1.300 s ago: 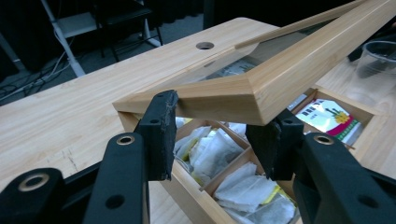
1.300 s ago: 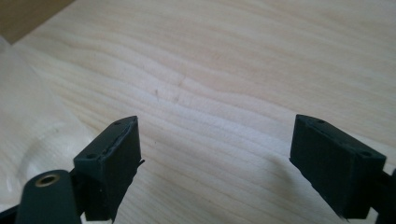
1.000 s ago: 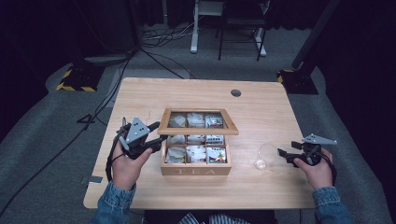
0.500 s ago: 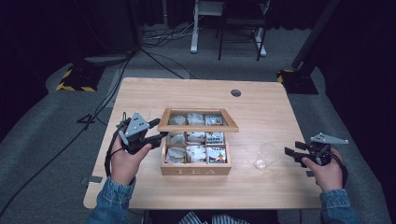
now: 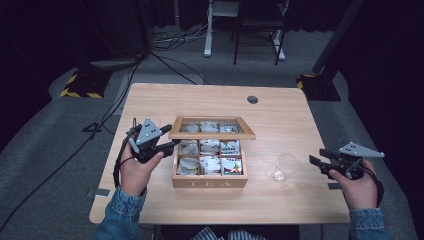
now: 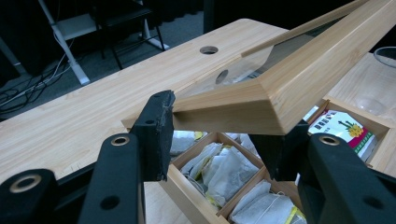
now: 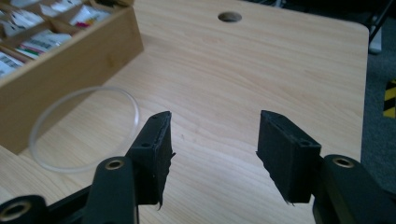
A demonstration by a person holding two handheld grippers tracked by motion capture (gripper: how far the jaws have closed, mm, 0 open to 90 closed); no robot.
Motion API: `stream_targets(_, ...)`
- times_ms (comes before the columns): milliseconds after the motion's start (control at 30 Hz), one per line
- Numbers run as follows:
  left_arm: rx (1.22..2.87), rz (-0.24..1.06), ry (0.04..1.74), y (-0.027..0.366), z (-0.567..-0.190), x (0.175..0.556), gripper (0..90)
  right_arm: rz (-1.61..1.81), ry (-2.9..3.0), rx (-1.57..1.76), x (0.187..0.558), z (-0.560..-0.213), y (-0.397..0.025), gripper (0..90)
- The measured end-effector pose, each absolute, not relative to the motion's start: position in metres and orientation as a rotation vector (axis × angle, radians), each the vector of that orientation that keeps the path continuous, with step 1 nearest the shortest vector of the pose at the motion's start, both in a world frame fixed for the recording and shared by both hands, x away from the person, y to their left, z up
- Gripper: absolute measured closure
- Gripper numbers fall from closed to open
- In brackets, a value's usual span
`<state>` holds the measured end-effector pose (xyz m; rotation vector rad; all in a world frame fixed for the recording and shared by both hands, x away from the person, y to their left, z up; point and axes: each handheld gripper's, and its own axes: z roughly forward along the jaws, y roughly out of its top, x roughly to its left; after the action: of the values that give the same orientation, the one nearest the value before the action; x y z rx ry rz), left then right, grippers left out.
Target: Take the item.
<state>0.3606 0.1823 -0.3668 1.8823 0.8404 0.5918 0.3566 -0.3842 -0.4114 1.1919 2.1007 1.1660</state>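
A wooden tea box (image 5: 210, 182) marked TEA sits mid-table, with tea bags (image 5: 210, 163) in its compartments. Its glass-paned lid (image 5: 210, 135) is held partly raised. My left gripper (image 5: 172, 145) is at the lid's front left corner. In the left gripper view that lid corner (image 6: 280, 88) rests over the spread jaws of the left gripper (image 6: 212, 135), above the tea bags (image 6: 224, 172). My right gripper (image 5: 316, 157) is open near the table's right edge. In the right gripper view nothing lies between the jaws of the right gripper (image 7: 212, 140).
A clear glass (image 5: 285, 167) stands between the box and the right gripper, and its rim (image 7: 84, 128) shows beside the box wall (image 7: 70, 60). The table has a cable hole (image 5: 252, 99) at the back. Chairs and cables are on the floor beyond.
The right gripper has drawn back a little to the right, away from the glass. The left gripper stays at the lid's corner, which is still raised.
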Motion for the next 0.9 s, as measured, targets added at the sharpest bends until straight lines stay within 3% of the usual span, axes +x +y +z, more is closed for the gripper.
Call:
stream_targets(200,1.883,0.598,0.843,0.182,-0.367,0.361,50.2,1.213,2.091,1.184,0.351,-0.398,-0.374,44.7)
stream_targets(600,1.886,0.605,0.836,0.181,-0.366,0.363,50.0,1.267,2.168,1.163,0.343,-0.37,-0.292,46.5)
stream_targets(900,1.89,0.611,0.839,0.18,-0.364,0.364,49.9,1.292,2.275,1.115,0.349,-0.368,-0.237,47.6)
